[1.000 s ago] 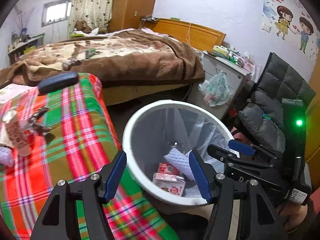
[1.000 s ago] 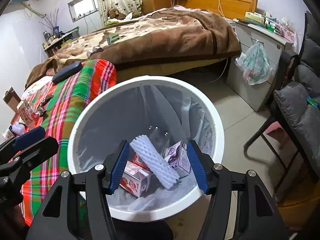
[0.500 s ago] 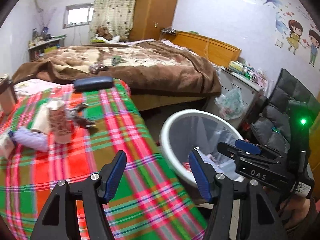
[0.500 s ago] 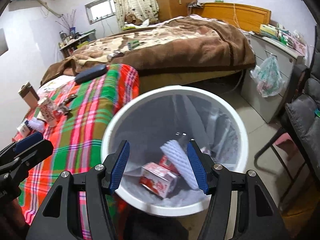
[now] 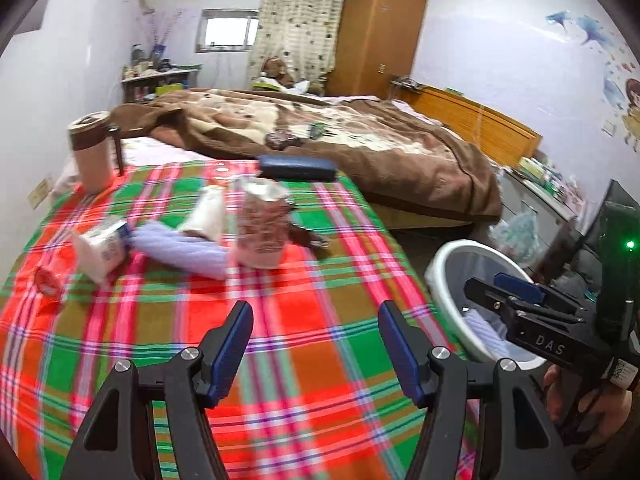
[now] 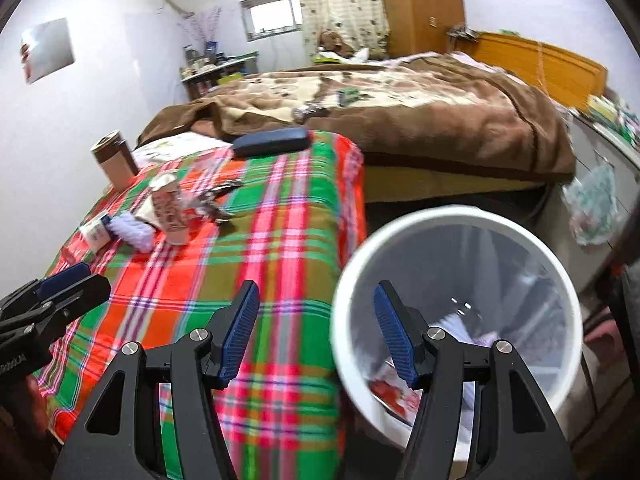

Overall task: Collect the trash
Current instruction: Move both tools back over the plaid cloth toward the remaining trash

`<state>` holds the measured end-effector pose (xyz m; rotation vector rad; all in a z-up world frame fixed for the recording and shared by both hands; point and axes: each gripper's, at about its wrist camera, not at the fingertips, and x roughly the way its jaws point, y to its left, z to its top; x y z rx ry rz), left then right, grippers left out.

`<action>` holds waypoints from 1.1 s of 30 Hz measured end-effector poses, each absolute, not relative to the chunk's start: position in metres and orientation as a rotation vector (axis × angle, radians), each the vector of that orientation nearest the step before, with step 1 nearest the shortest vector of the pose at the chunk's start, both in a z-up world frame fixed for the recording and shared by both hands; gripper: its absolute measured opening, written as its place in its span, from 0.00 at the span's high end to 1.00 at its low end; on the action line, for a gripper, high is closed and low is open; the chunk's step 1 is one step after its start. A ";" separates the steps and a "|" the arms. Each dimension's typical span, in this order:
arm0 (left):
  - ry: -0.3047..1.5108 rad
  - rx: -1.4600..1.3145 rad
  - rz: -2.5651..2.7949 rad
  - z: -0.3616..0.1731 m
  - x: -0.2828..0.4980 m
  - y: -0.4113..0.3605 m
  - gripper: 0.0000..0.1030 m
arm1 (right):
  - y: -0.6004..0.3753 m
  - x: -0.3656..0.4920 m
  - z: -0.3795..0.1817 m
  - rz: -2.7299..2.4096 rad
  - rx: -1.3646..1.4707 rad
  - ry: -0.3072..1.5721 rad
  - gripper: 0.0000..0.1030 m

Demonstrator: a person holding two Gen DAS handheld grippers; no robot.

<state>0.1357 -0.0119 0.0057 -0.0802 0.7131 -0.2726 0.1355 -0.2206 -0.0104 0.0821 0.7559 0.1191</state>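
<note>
My left gripper [image 5: 316,322] is open and empty above the plaid tablecloth [image 5: 280,360]. Ahead of it lie several pieces of trash: a foil-topped paper cup [image 5: 262,228], a purple foam net sleeve [image 5: 180,250], a small white carton [image 5: 102,248], a white cup lying on its side [image 5: 206,216] and a red lid [image 5: 47,282]. My right gripper [image 6: 316,320] is open and empty over the table's edge beside the white trash bin [image 6: 456,312]; cartons and a foam sleeve lie in the bin. That gripper also shows at the right of the left wrist view [image 5: 508,288].
A brown tumbler [image 5: 92,152] and a dark blue case [image 5: 298,168] stand at the table's far side, with keys [image 6: 216,204] by the cup. Behind is a bed with a brown blanket [image 5: 360,140]. A drawer unit with a plastic bag [image 6: 592,208] and a chair sit right.
Both grippers have swung left, away from the bin and over the plaid table; the trash on the table has come into fuller view. Neither jaw opening changed.
</note>
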 end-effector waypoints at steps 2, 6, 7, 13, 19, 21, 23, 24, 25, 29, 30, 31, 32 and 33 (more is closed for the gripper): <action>0.709 -0.087 -0.240 0.005 0.136 0.004 0.37 | -0.211 0.140 -0.010 0.144 0.070 0.751 0.41; 0.716 -0.111 -0.162 0.001 0.141 0.041 0.37 | -0.192 0.149 -0.009 0.192 0.037 0.743 0.41; 0.716 -0.115 -0.141 0.000 0.142 0.052 0.37 | -0.188 0.153 -0.009 0.200 0.030 0.740 0.41; 0.716 -0.120 -0.061 -0.003 0.150 0.101 0.37 | -0.169 0.177 -0.014 0.240 0.007 0.771 0.41; 0.728 -0.160 0.027 -0.007 0.165 0.145 0.37 | -0.148 0.201 -0.021 0.253 -0.079 0.798 0.41; 0.728 -0.152 0.055 -0.008 0.169 0.156 0.37 | -0.146 0.208 -0.023 0.253 -0.091 0.809 0.41; 0.733 -0.147 0.069 -0.009 0.173 0.164 0.37 | -0.144 0.215 -0.026 0.253 -0.101 0.822 0.41; 0.737 -0.145 0.075 -0.010 0.174 0.168 0.37 | -0.143 0.219 -0.028 0.250 -0.108 0.829 0.41; 0.741 -0.144 0.087 -0.011 0.178 0.173 0.37 | -0.142 0.222 -0.029 0.251 -0.113 0.830 0.41; 0.733 -0.151 0.121 -0.014 0.183 0.190 0.37 | -0.139 0.237 -0.035 0.277 -0.098 0.856 0.41; 0.731 -0.155 0.135 -0.015 0.184 0.195 0.37 | -0.138 0.240 -0.036 0.278 -0.091 0.859 0.41; 0.733 -0.157 0.138 -0.017 0.186 0.200 0.37 | -0.136 0.243 -0.036 0.287 -0.092 0.857 0.41; 0.737 -0.161 0.141 -0.019 0.188 0.204 0.37 | -0.134 0.244 -0.037 0.293 -0.102 0.853 0.41; 0.746 -0.167 0.146 -0.021 0.191 0.208 0.37 | -0.132 0.246 -0.038 0.293 -0.113 0.852 0.41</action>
